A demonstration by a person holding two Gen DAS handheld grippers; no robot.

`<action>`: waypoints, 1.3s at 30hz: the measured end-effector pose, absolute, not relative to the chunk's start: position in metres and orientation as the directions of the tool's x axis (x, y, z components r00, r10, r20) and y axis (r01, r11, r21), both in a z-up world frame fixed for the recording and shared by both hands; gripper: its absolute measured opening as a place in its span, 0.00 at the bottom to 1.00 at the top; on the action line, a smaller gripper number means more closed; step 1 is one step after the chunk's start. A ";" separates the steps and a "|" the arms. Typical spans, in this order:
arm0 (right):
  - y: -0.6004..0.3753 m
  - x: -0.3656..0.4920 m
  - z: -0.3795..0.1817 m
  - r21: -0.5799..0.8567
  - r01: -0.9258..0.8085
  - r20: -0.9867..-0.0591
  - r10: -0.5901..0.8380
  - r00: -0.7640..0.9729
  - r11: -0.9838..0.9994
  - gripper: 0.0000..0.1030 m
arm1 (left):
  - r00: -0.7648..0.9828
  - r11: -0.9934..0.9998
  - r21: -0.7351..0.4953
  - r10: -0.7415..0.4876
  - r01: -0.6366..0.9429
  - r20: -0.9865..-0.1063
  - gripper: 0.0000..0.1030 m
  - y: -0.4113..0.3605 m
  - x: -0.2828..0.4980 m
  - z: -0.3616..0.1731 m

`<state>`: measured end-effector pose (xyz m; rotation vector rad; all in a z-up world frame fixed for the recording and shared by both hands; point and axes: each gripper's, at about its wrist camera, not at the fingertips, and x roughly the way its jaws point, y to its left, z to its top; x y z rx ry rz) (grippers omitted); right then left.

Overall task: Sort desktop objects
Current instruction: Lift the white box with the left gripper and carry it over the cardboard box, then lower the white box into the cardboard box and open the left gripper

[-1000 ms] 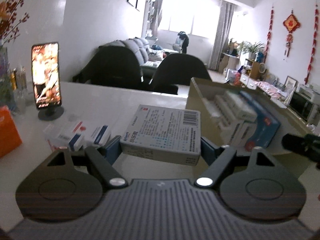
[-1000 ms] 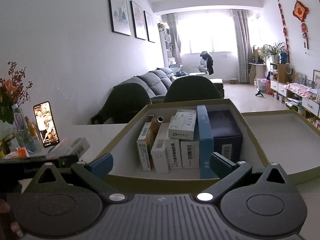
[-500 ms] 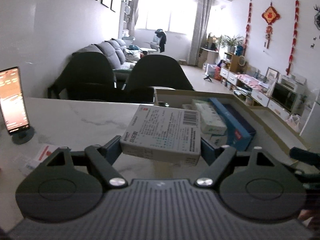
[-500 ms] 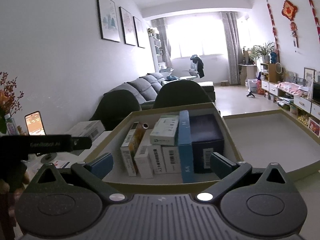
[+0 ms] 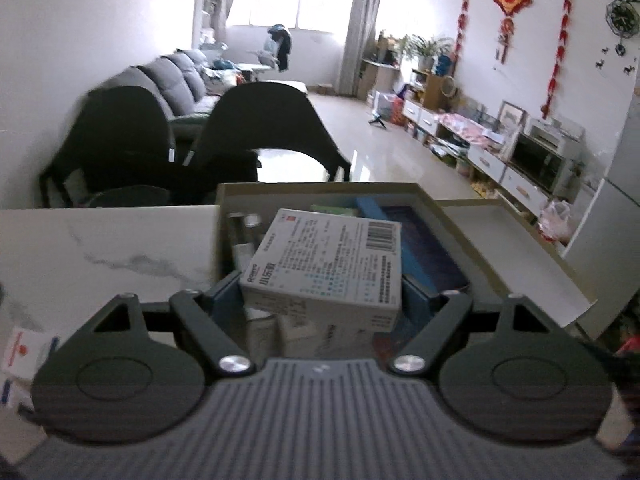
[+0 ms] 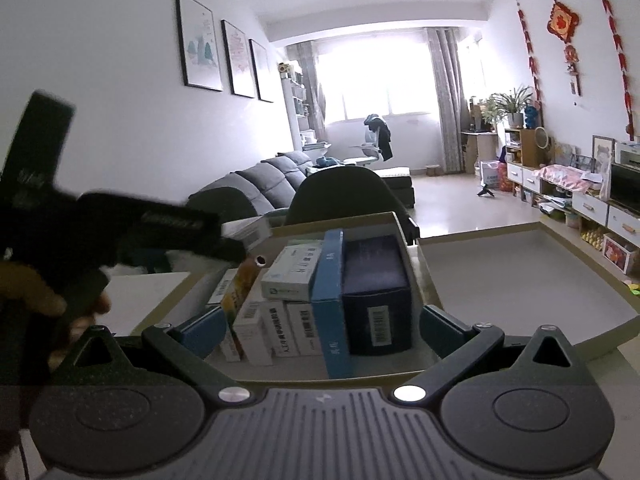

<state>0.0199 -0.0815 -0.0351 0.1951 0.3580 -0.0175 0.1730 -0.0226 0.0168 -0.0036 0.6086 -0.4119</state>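
Note:
My left gripper [image 5: 322,294] is shut on a white medicine box [image 5: 328,264] with a barcode and holds it flat above the open cardboard box [image 5: 320,189]. The cardboard box [image 6: 424,276] holds several packed items: white cartons [image 6: 290,272], an upright blue box [image 6: 330,300] and a dark navy box [image 6: 376,292]. My right gripper [image 6: 320,330] is open and empty at the box's near edge. The left gripper and the hand on it show at the left of the right wrist view [image 6: 120,224], with the held box's end [image 6: 248,230] over the cardboard box's far left corner.
The box's lid [image 6: 520,276] lies open to the right on the white marble table [image 5: 112,248]. Small red-and-white cartons [image 5: 24,352] lie at the table's left. Dark chairs [image 5: 260,132] stand behind the table.
My left gripper has swung right with the medicine box, from beside the phone and loose cartons to above the cardboard box. My right gripper has stayed open at the box's near edge.

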 end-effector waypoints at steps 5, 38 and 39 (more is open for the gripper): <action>-0.090 0.022 -0.038 0.192 0.064 -0.356 0.009 0.934 0.979 1.00 | 0.700 0.894 -0.134 -0.421 0.426 -0.577 0.79 -0.051 0.187 0.019; -0.124 0.021 -0.047 0.233 0.121 -0.370 -0.027 0.929 0.965 1.00 | 0.615 0.846 -0.436 -0.525 0.306 -0.588 0.79 -0.058 0.227 0.013; -0.122 0.021 -0.047 0.235 0.117 -0.370 -0.023 0.929 0.965 1.00 | 0.627 0.858 -0.417 -0.506 0.299 -0.592 0.79 -0.052 0.227 0.015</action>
